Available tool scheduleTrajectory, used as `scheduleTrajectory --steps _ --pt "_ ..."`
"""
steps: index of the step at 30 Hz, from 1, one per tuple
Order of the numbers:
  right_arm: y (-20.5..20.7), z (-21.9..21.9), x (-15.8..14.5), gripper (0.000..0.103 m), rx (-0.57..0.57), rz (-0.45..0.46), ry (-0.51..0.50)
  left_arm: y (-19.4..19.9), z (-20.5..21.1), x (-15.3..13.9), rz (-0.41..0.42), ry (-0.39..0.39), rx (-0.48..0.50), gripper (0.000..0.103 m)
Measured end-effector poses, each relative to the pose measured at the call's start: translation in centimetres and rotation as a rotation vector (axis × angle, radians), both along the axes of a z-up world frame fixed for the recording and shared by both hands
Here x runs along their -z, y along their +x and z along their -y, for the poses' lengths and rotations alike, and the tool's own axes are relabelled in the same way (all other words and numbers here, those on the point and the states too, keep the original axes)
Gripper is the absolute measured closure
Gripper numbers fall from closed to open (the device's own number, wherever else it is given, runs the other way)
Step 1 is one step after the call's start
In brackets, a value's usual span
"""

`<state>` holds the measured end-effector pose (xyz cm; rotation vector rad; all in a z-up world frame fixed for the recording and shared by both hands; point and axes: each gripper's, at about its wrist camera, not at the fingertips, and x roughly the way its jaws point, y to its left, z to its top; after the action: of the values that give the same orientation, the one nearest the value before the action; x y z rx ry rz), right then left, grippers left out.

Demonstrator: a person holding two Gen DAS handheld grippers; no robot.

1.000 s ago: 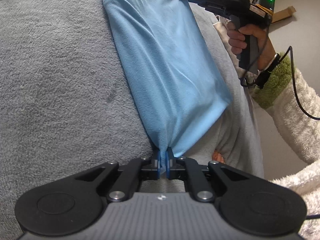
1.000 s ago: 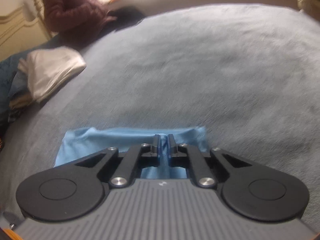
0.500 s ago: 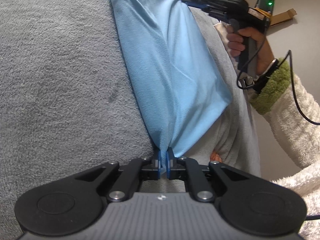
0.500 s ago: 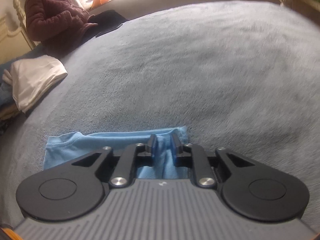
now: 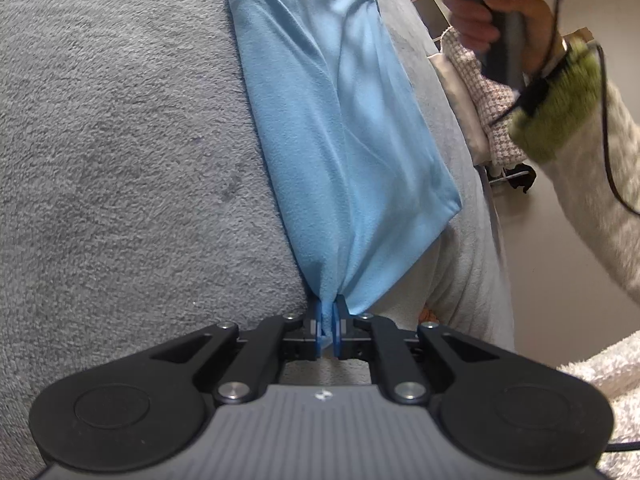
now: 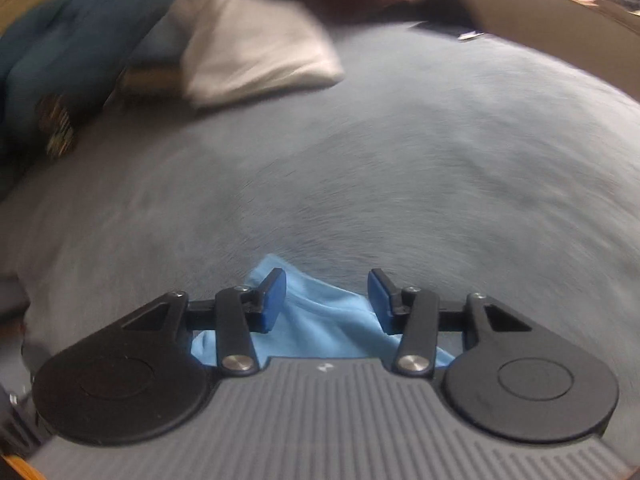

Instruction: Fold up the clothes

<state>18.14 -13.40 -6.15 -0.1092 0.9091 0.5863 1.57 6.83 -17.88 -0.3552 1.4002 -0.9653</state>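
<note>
A light blue garment (image 5: 344,128) lies folded in a long strip on the grey blanket (image 5: 120,160). My left gripper (image 5: 329,318) is shut on its near corner, and the cloth bunches between the blue pads. In the right wrist view my right gripper (image 6: 327,292) has its jaws opening. The far end of the blue garment (image 6: 320,316) lies loose on the blanket between and below its fingers, and neither pad presses on it. In the left wrist view a hand (image 5: 492,8) holds the right gripper's handle above the garment's far end.
A folded white garment (image 6: 256,52) lies on a pile at the far left of the bed, beside dark blue bedding (image 6: 72,56). A person in a dark red top sits beyond it. A checked cloth (image 5: 488,100) hangs off the bed's right side.
My right gripper opened and let go of the garment's far end, then swung away and rolled. The far end dropped onto the blanket. My left gripper kept its grip and stayed put.
</note>
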Motion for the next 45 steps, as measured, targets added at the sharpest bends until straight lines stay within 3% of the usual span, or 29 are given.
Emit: scheduleTrajectory --steps 5,11,12,14,18,26,28,31,33,35,40,42,43,45 --pt "2.7 -1.8 0.3 0.059 -0.156 -0.092 -0.003 0.2 -0.2 0.5 -0.016 -0.009 -0.002 0.095" --pt "4.2 -3.2 1.0 0.063 -0.225 -0.164 -0.017 0.2 -0.8 0.7 -0.034 -0.024 -0.007 0.095" --pt "4.4 -3.2 1.3 0.067 -0.226 -0.182 -0.009 -0.1 -1.3 0.2 -0.034 -0.025 -0.007 0.095" --pt "4.4 -3.1 1.6 0.097 -0.22 -0.184 0.014 -0.4 -1.6 0.0 -0.031 -0.027 -0.005 0.095" --pt "3.5 -2.0 1.3 0.103 -0.135 -0.091 0.043 -0.7 -2.1 0.1 -0.028 -0.03 -0.008 0.095" --pt "3.4 0.2 2.7 0.101 0.111 -0.041 0.037 -0.8 -3.0 0.5 -0.035 -0.035 -0.013 0.095" --pt "3.7 1.6 2.4 0.099 0.226 -0.028 0.073 -0.8 -3.2 0.5 -0.037 -0.036 -0.015 0.095" --pt "3.7 4.2 1.7 0.097 0.311 -0.058 0.185 -0.9 -3.4 0.6 -0.041 -0.037 -0.018 0.095" --pt "3.5 4.8 1.5 0.091 0.301 -0.087 0.194 -1.0 -3.4 0.6 -0.042 -0.038 -0.019 0.095" --pt "3.0 4.5 1.6 0.071 0.262 -0.116 0.156 -1.0 -3.5 0.7 -0.043 -0.037 -0.02 0.095" --pt "1.8 3.4 2.4 0.065 0.178 -0.164 0.102 -1.3 -3.7 0.8 -0.045 -0.038 -0.024 0.095" --pt "1.5 2.8 2.9 0.081 0.155 -0.159 0.073 -1.4 -3.7 0.7 -0.04 -0.036 -0.024 0.095" --pt "1.4 2.5 3.0 0.098 0.159 -0.139 0.061 -1.5 -3.7 0.7 -0.037 -0.034 -0.024 0.095" --pt "1.1 2.4 3.0 0.099 0.184 -0.093 0.051 -1.6 -3.7 0.7 -0.034 -0.034 -0.023 0.095"
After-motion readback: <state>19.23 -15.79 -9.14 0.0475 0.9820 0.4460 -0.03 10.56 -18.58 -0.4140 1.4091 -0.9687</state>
